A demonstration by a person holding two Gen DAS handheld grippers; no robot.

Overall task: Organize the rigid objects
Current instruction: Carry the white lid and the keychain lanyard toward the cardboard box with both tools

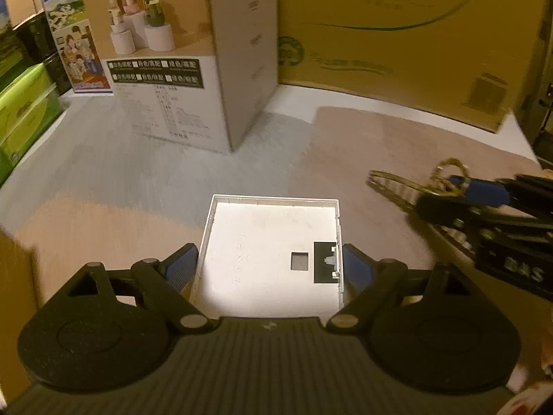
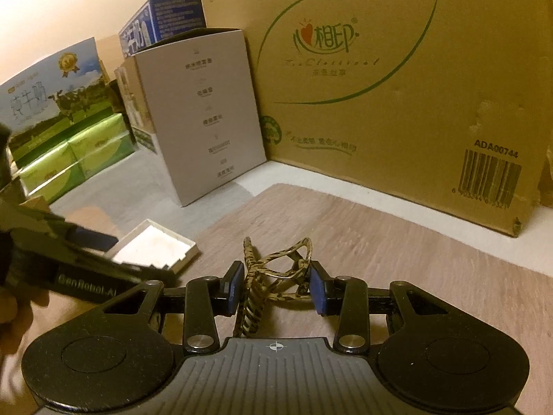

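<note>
A white square plastic cover (image 1: 269, 228) with raised rims and two cut-outs lies flat on the table. My left gripper (image 1: 269, 263) is lowered over it, open, one blue pad (image 1: 181, 266) close beside each side edge; I cannot see either pad pressing. A tortoiseshell hair claw clip (image 2: 276, 269) sits between the blue pads of my right gripper (image 2: 276, 287), which is shut on it just above the wooden tabletop. The left wrist view shows that clip (image 1: 408, 181) at the right, beside the cover. The right wrist view shows the cover (image 2: 155, 245) to the left under the left gripper (image 2: 100, 238).
A big brown cardboard box (image 2: 397, 103) walls off the back. A grey-white product box (image 1: 193, 69) stands upright at the back left. Green tissue packs (image 2: 76, 159) and milk cartons (image 2: 45, 97) line the left side. A hand (image 2: 13, 311) holds the left gripper.
</note>
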